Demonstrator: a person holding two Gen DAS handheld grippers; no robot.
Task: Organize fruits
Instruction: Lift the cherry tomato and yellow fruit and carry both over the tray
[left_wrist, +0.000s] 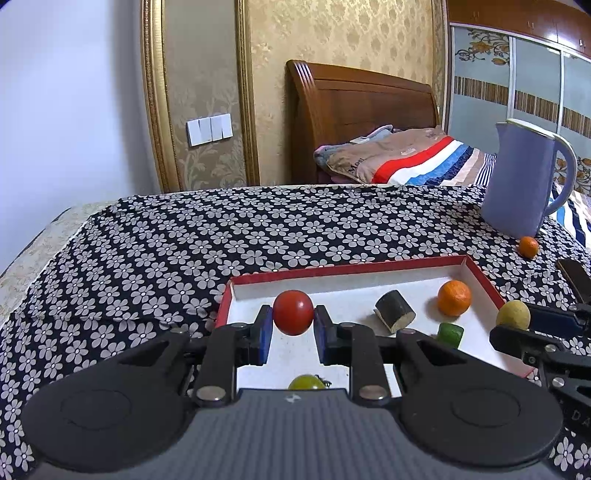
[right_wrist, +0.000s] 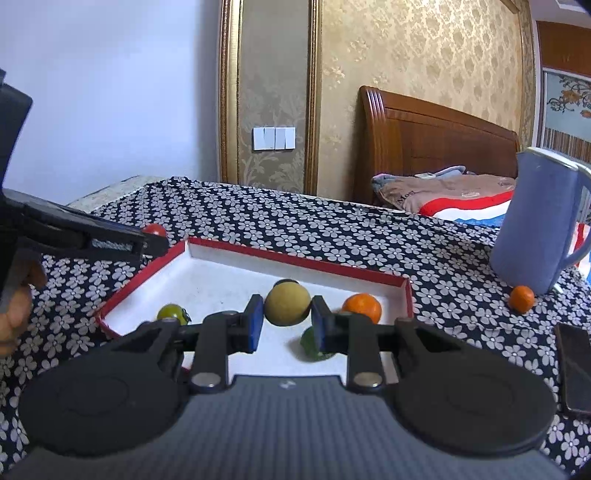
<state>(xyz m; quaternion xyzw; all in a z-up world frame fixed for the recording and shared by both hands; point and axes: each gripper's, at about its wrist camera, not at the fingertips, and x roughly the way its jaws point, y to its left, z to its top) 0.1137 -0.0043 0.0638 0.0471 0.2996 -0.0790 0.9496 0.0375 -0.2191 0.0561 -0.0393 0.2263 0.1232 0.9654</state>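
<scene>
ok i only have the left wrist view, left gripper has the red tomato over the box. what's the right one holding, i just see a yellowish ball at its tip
Observer: The right gripper is shut on that yellow-brown ball, held above the red-rimmed box.
Operator: anything on the cloth near the right gripper i should watch for
Observer: A dark phone lies flat on the cloth at the right gripper's right side; your view only catches its corner.
Operator: and the green piece in the box, where is it from there
Observer: The green piece sits on the box floor just below the right finger pad, partly hidden by it.
</scene>
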